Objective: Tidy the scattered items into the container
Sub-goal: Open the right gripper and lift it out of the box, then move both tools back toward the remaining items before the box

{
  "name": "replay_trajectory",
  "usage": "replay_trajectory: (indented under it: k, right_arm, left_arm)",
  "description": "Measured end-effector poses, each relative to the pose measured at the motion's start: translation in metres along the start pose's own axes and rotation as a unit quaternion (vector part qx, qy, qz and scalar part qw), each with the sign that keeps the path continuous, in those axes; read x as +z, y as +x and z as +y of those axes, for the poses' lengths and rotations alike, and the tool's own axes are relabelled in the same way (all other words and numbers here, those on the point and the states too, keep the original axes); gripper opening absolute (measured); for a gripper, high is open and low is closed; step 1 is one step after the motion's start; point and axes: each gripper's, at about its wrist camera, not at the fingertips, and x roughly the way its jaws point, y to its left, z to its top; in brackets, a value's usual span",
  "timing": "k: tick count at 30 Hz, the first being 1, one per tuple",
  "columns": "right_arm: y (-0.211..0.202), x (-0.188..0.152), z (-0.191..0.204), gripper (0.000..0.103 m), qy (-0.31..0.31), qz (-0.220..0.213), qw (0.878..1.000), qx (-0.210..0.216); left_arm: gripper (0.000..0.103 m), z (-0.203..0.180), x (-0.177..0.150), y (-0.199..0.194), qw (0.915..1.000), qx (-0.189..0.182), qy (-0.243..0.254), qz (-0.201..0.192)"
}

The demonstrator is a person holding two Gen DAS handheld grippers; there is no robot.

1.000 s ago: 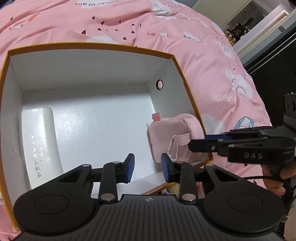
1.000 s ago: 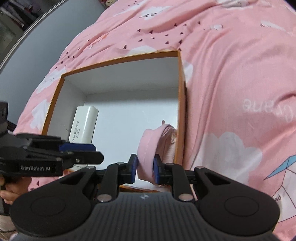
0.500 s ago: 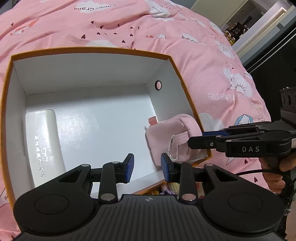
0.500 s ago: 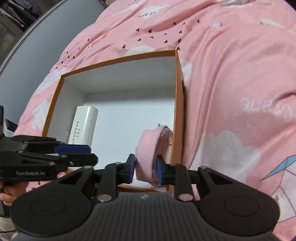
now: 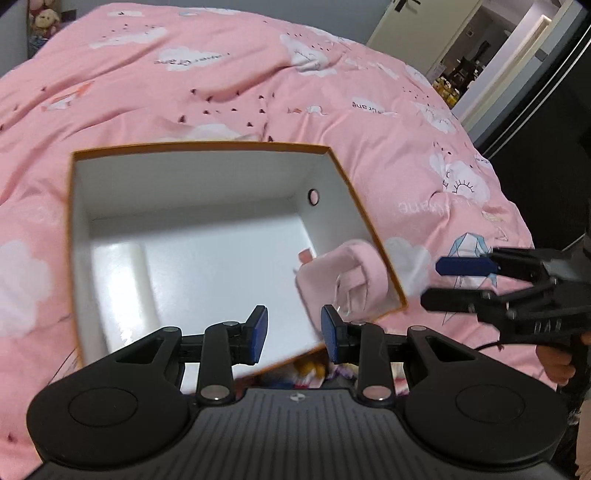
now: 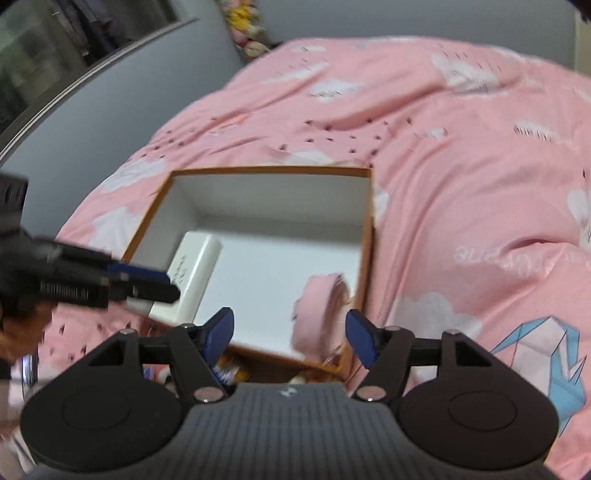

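Observation:
An orange-rimmed box (image 5: 207, 146) with a white inside lies on the pink bed. In it a white case (image 5: 122, 280) rests along the left wall. A pink pouch (image 5: 347, 280) leans against the right wall by the near corner. My left gripper (image 5: 293, 332) hovers over the box's near edge, narrowly open and empty. My right gripper (image 6: 291, 332) is opening its jaws; the pink pouch (image 6: 317, 317) sits beyond them, clear of both pads. From the left wrist view the right gripper (image 5: 439, 282) hangs just outside the box's right wall.
A pink duvet (image 6: 461, 147) with cloud prints surrounds the box. Colourful small items (image 5: 310, 369) show below the box's near edge. A doorway (image 5: 480, 55) and dark furniture stand at the right. Soft toys (image 6: 247, 33) sit by the grey wall.
The right gripper's jaws have spread and let go of the pink pouch, which stays in the box. Both grippers have drawn back and upward, so the box looks smaller.

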Motion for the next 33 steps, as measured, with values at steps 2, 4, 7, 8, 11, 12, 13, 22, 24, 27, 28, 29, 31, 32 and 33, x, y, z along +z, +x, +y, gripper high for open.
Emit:
replay_trajectory:
  k: [2,4,7,8,11,12,13,22,24,27,28,29,31,32,33]
  right_arm:
    - [0.0,-0.017,0.01,0.069,-0.01,-0.008,1.0,-0.004]
    - [0.006,-0.034,0.018,0.068,-0.004,-0.006,1.0,-0.012]
    - [0.016,-0.052,0.027,0.065,0.016,0.006,1.0,-0.016]
    - [0.017,-0.055,0.029,0.064,0.024,0.013,1.0,-0.012]
    - [0.016,-0.063,0.034,0.063,0.032,0.027,0.999,-0.007]
    - [0.015,-0.065,0.037,0.063,0.029,0.029,0.999,-0.005]
    - [0.015,-0.068,0.039,0.063,0.027,0.029,0.999,-0.003]
    - [0.018,-0.117,0.068,0.059,0.019,0.103,0.994,0.025]
    - [0.017,-0.125,0.073,0.053,0.015,0.116,0.993,0.034]
    - [0.015,-0.137,0.078,0.041,0.022,0.14,0.988,0.065]
    - [0.016,-0.141,0.079,0.041,0.028,0.15,0.985,0.075]
    - [0.015,-0.145,0.081,0.041,0.029,0.155,0.984,0.079]
    - [0.012,-0.149,0.086,0.041,0.023,0.162,0.983,0.086]
    - [0.01,-0.152,0.09,0.041,0.02,0.166,0.982,0.09]
    - [0.009,-0.156,0.094,0.041,0.018,0.17,0.981,0.093]
  left_arm:
    - [0.036,0.007,-0.014,-0.01,0.9999,0.005,-0.012,-0.009]
    - [0.036,0.01,-0.027,-0.019,0.9996,0.015,-0.016,-0.015]
    - [0.039,0.017,-0.043,-0.032,0.999,0.033,-0.024,-0.018]
    - [0.04,0.021,-0.048,-0.035,0.9988,0.032,-0.036,-0.011]
    - [0.046,0.022,-0.063,-0.042,0.999,0.036,-0.027,0.005]
    - [0.046,0.021,-0.068,-0.043,0.9988,0.045,-0.02,0.006]
    - [0.046,0.02,-0.073,-0.043,0.9987,0.049,-0.014,0.008]
    - [0.038,-0.002,-0.118,-0.015,0.9909,0.029,0.039,0.125]
    - [0.035,-0.005,-0.126,-0.012,0.988,0.02,0.046,0.146]
    - [0.032,-0.013,-0.138,-0.013,0.9829,0.016,0.073,0.168]
    - [0.031,-0.016,-0.14,-0.013,0.9812,0.012,0.08,0.175]
    - [0.03,-0.019,-0.143,-0.014,0.979,0.008,0.087,0.184]
    - [0.029,-0.024,-0.15,-0.017,0.9748,0.0,0.099,0.2]
    - [0.028,-0.027,-0.154,-0.018,0.9723,-0.005,0.104,0.209]
    - [0.028,-0.03,-0.158,-0.019,0.97,-0.006,0.111,0.216]
